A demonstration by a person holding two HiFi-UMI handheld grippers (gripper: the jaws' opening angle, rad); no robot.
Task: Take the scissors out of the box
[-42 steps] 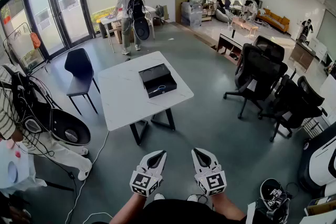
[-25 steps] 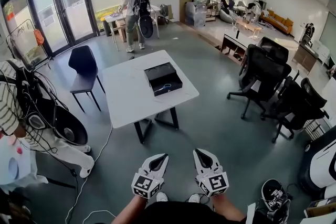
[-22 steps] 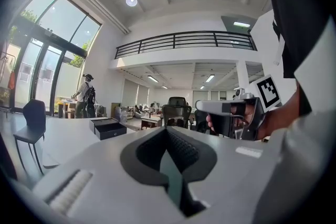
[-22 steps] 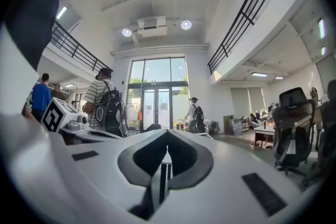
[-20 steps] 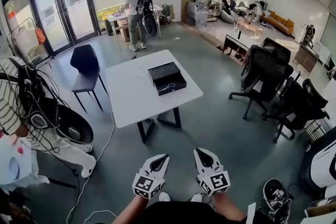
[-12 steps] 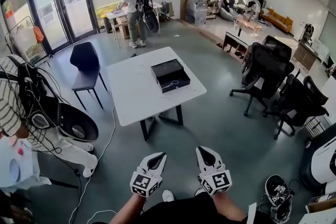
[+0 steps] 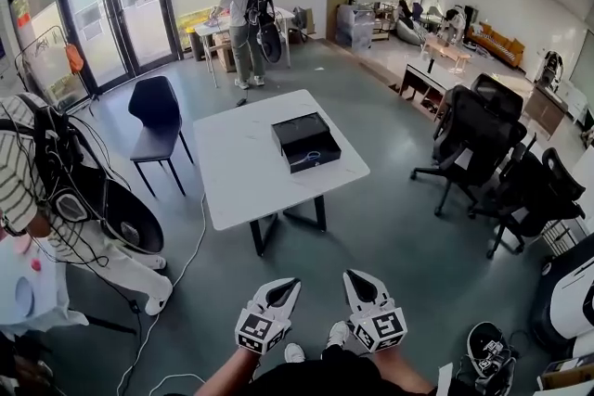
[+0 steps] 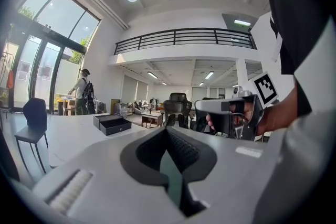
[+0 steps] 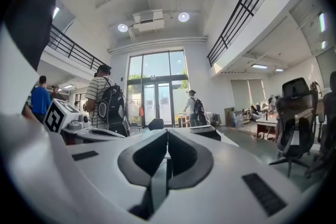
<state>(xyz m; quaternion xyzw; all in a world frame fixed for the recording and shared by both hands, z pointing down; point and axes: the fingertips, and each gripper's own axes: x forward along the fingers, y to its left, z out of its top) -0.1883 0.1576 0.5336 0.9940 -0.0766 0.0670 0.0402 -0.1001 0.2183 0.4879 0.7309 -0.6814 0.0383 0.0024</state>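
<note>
An open black box [image 7: 305, 142] lies on the white table [image 7: 241, 172], several steps ahead of me. Blue-handled scissors [image 7: 310, 158] rest inside its near half. My left gripper [image 7: 283, 285] and right gripper [image 7: 351, 275] hang side by side low in the head view, over the grey floor and well short of the table. Both are shut with nothing between their jaws. In the left gripper view the box [image 8: 112, 123] shows far off on the table [image 8: 68, 136] beyond the closed left gripper [image 8: 167, 128]. The right gripper view shows the right gripper [image 9: 167, 131] closed, with the box [image 9: 206, 132] ahead.
A black chair [image 7: 153, 108] stands left of the table. Office chairs [image 7: 473, 130] crowd the right side. A person in a striped shirt with gear [image 7: 42, 199] stands at my left, cables [image 7: 176, 283] trail on the floor, and another person [image 7: 243, 5] stands by the glass doors.
The table and box have shifted right and lower in the head view as I step toward them. Both grippers stay shut, low and side by side.
</note>
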